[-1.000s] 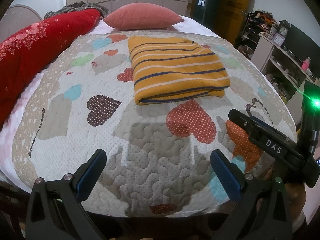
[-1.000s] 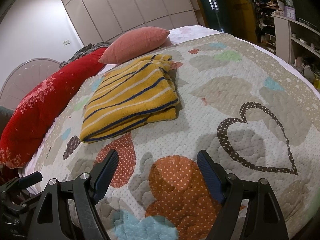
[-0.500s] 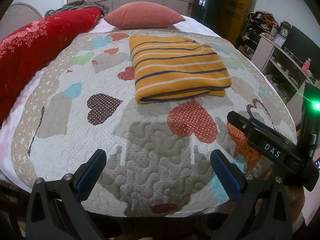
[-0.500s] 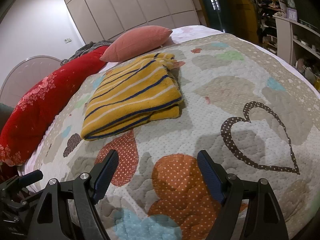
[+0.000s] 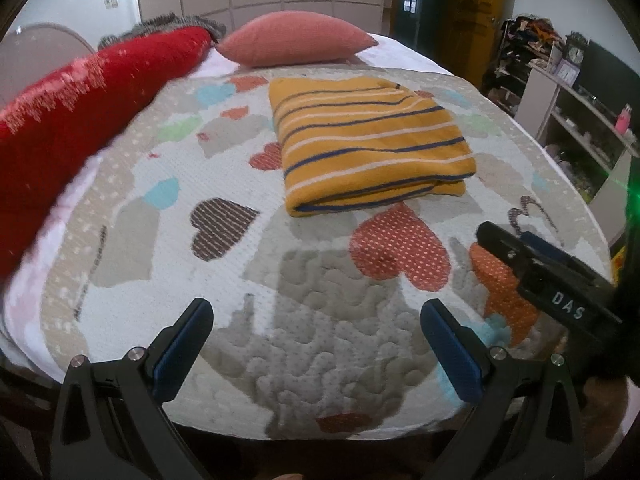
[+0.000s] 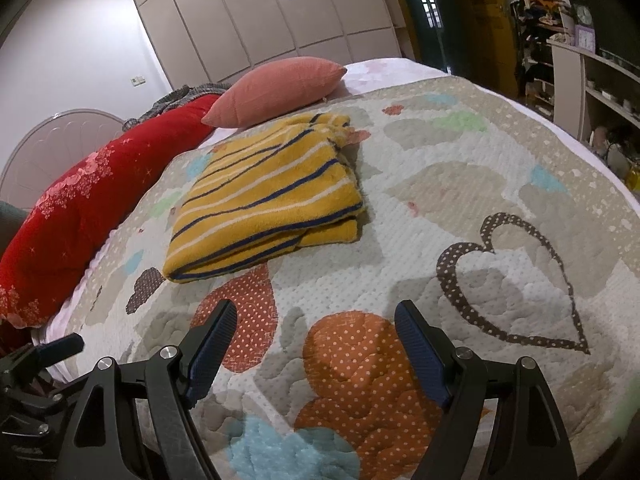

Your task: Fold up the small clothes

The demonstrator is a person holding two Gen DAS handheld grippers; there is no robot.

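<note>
**Both grippers open above the near edge; garment folded at mid-bed**

I am holding the left gripper (image 5: 316,336) over the near edge of the quilt (image 5: 320,352), tilted downward. Its jaws are standing wide apart, with nothing between them. The blue pads (image 5: 182,346) are facing each other across bare quilt and are touching no cloth.

I am holding the right gripper (image 6: 316,344) just beside it, over the near right part of the quilt (image 6: 460,184), above an orange dotted heart (image 6: 360,364). Its jaws are also standing wide apart and empty. In the left wrist view, the right gripper is showing at the right edge as a black body marked "DAS".

The garment (image 5: 368,148) is lying folded into a thick yellow rectangle with dark blue and white stripes. It is resting flat on the quilt near the middle of the bed, well apart from both grippers, with its folded edge facing the near edge. In the right wrist view the garment (image 6: 268,196) is lying toward the left side, and its far end is looking slightly bunched.

A pink pillow (image 5: 296,44) is lying at the far edge, beyond the garment. A red blanket (image 5: 80,120) is running along the left edge of the bed.
</note>
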